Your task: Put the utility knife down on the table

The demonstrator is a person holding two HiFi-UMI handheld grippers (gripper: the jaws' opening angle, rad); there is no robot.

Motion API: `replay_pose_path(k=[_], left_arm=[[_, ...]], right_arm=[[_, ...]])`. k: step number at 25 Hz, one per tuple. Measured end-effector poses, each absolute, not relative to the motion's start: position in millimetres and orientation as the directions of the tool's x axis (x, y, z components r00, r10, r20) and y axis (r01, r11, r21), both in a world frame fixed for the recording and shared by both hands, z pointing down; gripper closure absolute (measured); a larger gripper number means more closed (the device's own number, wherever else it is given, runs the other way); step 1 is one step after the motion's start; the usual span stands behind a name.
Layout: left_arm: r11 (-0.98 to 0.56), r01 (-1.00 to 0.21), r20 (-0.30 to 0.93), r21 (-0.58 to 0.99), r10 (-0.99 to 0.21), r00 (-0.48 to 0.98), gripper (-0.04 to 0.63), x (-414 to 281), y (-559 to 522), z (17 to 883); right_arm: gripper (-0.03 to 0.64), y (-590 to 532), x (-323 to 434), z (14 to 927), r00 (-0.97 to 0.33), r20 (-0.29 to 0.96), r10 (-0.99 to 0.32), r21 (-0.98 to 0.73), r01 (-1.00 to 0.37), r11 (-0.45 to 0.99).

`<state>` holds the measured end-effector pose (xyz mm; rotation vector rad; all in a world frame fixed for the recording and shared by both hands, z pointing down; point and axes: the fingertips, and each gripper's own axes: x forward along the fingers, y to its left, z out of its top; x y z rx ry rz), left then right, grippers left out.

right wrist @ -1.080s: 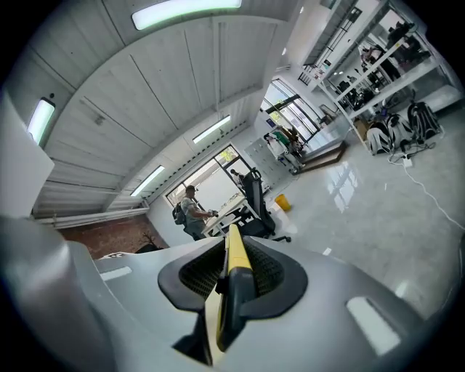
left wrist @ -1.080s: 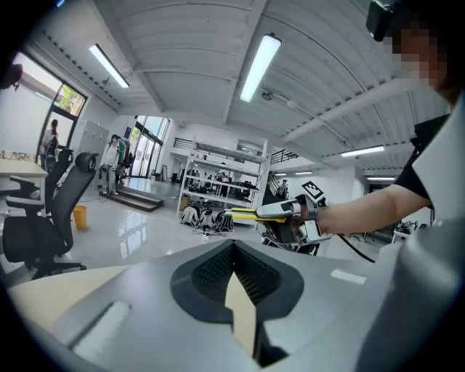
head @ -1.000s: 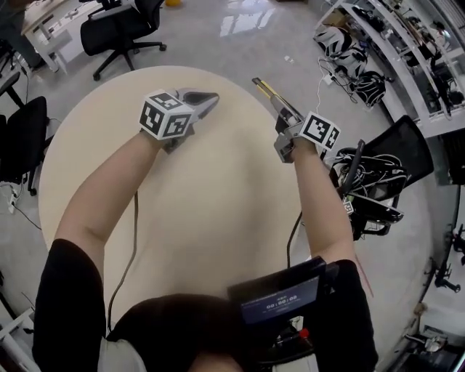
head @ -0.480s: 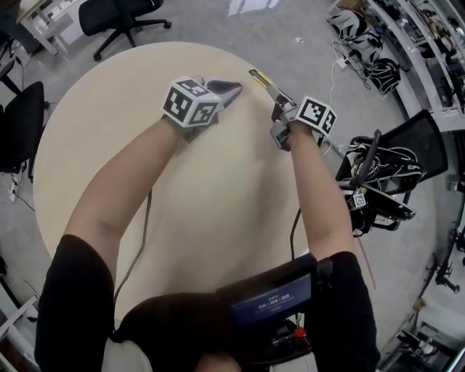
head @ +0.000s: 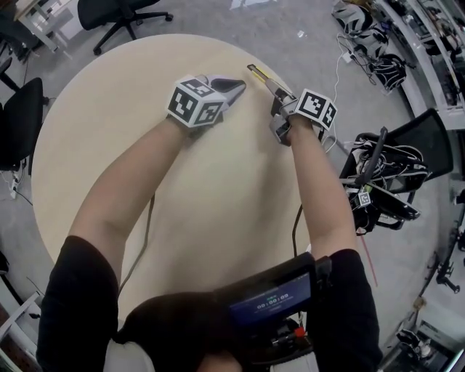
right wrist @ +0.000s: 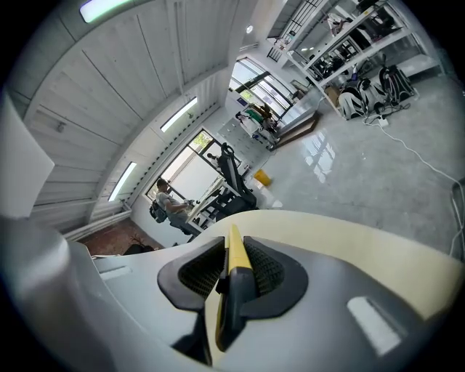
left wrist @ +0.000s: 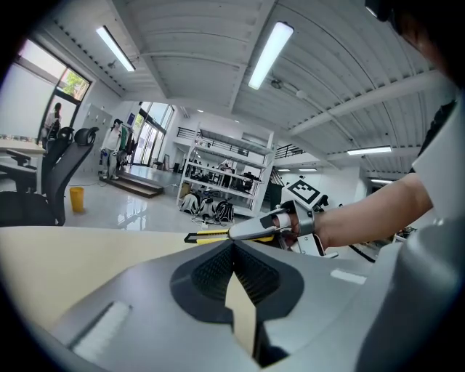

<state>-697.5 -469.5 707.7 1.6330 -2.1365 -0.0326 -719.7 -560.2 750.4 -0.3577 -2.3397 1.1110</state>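
The utility knife (head: 260,75), yellow and black, sticks out away from me over the far right part of the round beige table (head: 218,189). My right gripper (head: 282,98) is shut on its handle. In the right gripper view the knife (right wrist: 234,265) runs lengthwise between the ribbed pads (right wrist: 272,272), low above the tabletop (right wrist: 349,232). My left gripper (head: 235,86) hovers just left of it, shut with nothing in it. In the left gripper view its pads (left wrist: 251,272) meet at the tips, and beyond them are the knife (left wrist: 211,235) and the right gripper (left wrist: 265,227).
The table's far right edge lies close under the knife. A black chair draped with cables (head: 378,182) stands to the right of the table. Office chairs (head: 120,14) are on the floor beyond it, another (head: 18,123) at the left. Shelving with gear (head: 378,43) lines the far right.
Both grippers have sunk toward the tabletop. The left one has drawn closer to the right one. The knife stays in the right gripper's grip.
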Motion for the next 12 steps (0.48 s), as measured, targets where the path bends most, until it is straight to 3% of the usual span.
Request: replay_pose_path(k=[2,3,4,5,6,7,9,12], left_arm=[[0.302,-0.911,0.337,0.281,-0.92,-0.201,0.597,-697.6,-468.3,707.9],[0.303,-0.912,0.339,0.278,-0.919,-0.202,0.597,-697.8,-466.8,707.9],[0.304,-0.912,0.339,0.276,-0.918,-0.204,0.597,-698.3,-465.3,707.9],[0.306,-0.911,0.339,0.275,-0.918,-0.206,0.597,-699.0,-464.0,707.7],[0.309,-0.91,0.338,0.275,-0.918,-0.209,0.597,-699.7,-463.1,707.4],[0.312,-0.909,0.337,0.276,-0.917,-0.212,0.597,-700.0,-462.5,707.1],[0.313,-0.909,0.338,0.275,-0.917,-0.213,0.597,-699.7,-462.0,706.4],[0.312,-0.911,0.342,0.27,-0.915,-0.212,0.597,-698.4,-462.2,704.7]], right_arm=[[0.515,-557.5,-722.3,749.2,-0.823,0.361,0.439,-0.745,0.029,0.667],[0.48,-555.3,-723.6,748.9,-0.818,0.379,0.432,-0.714,0.039,0.699],[0.387,-553.8,-725.2,749.3,-0.814,0.402,0.42,-0.673,0.048,0.738],[0.233,-553.5,-726.7,750.4,-0.809,0.428,0.402,-0.627,0.054,0.777],[0.142,-554.4,-728.0,751.5,-0.808,0.45,0.381,-0.583,0.057,0.81],[0.098,-556.6,-729.0,751.6,-0.81,0.463,0.36,-0.55,0.055,0.833],[0.048,-563.0,-730.5,748.5,-0.827,0.466,0.314,-0.512,0.038,0.858],[0.041,-568.6,-730.6,741.8,-0.844,0.457,0.281,-0.492,0.023,0.87]])
